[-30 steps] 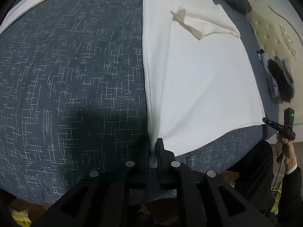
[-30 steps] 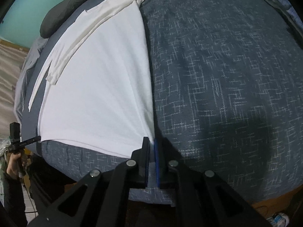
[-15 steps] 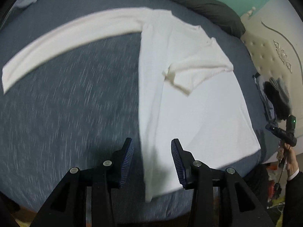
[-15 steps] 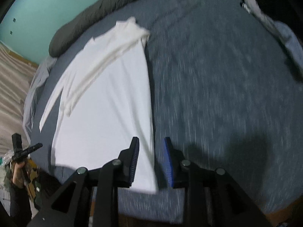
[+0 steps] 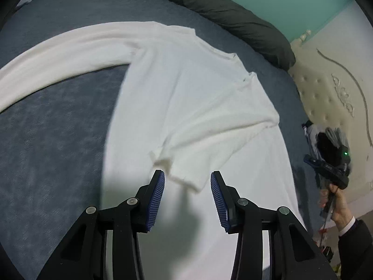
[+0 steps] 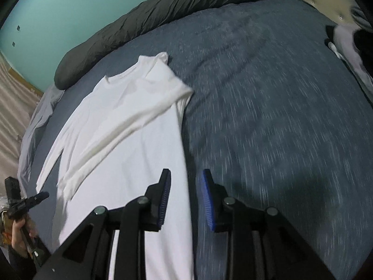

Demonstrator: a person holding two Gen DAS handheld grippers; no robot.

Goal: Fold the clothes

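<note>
On the dark blue bedspread [image 5: 53,140] a white long-sleeved shirt [image 5: 186,88] is spread flat, one sleeve folded across its body (the other stretched out sideways). Above it the left gripper [image 5: 187,184] and right gripper [image 6: 185,186] are held with jaws parted, nothing grasped. A dark bolster [image 6: 144,18] is seen by the teal wall [image 6: 58,7].

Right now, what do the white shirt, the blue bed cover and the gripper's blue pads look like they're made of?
White shirt: soft matte knit, probably cotton; it drapes and creases limply.
Bed cover: woven fabric, dark blue flecked with white threads, matte.
Pads on the left gripper: ribbed blue, likely rubber or soft plastic; fine ridges show. I cannot confirm any by look alone.
</note>
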